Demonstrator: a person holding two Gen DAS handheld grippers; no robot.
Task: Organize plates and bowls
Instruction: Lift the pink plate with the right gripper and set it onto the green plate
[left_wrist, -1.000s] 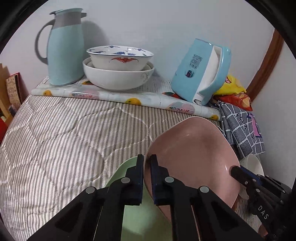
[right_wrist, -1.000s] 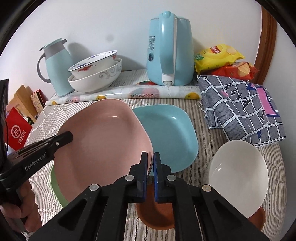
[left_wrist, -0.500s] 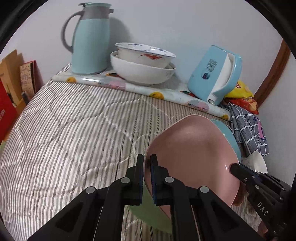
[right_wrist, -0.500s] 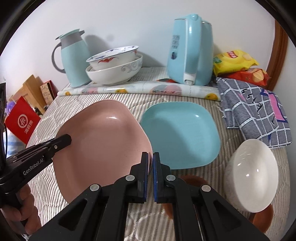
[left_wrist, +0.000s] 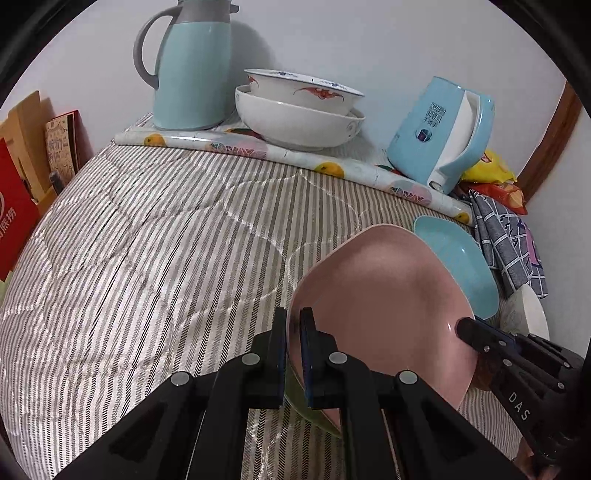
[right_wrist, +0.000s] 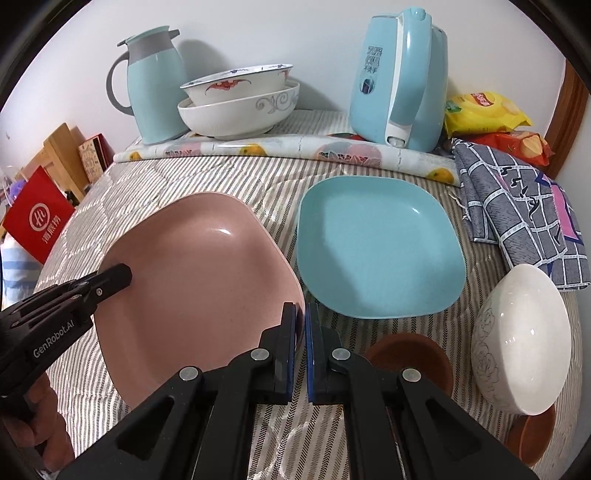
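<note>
Both grippers hold one pink square plate, lifted and tilted above the striped bed cover. My left gripper is shut on its left rim; my right gripper is shut on its right rim. The plate also shows in the left wrist view. A green plate lies under it, mostly hidden. A blue square plate lies flat to the right. A white bowl leans on brown bowls at the right. Two stacked white bowls stand at the back.
A pale blue thermos jug and a blue electric kettle stand at the back on a printed mat. A checked cloth and snack bags lie at the right. A red bag stands off the left edge.
The pink plate, held by both grippers, has moved left off the blue plate and away from the green plate. Both cameras have swung with it.
</note>
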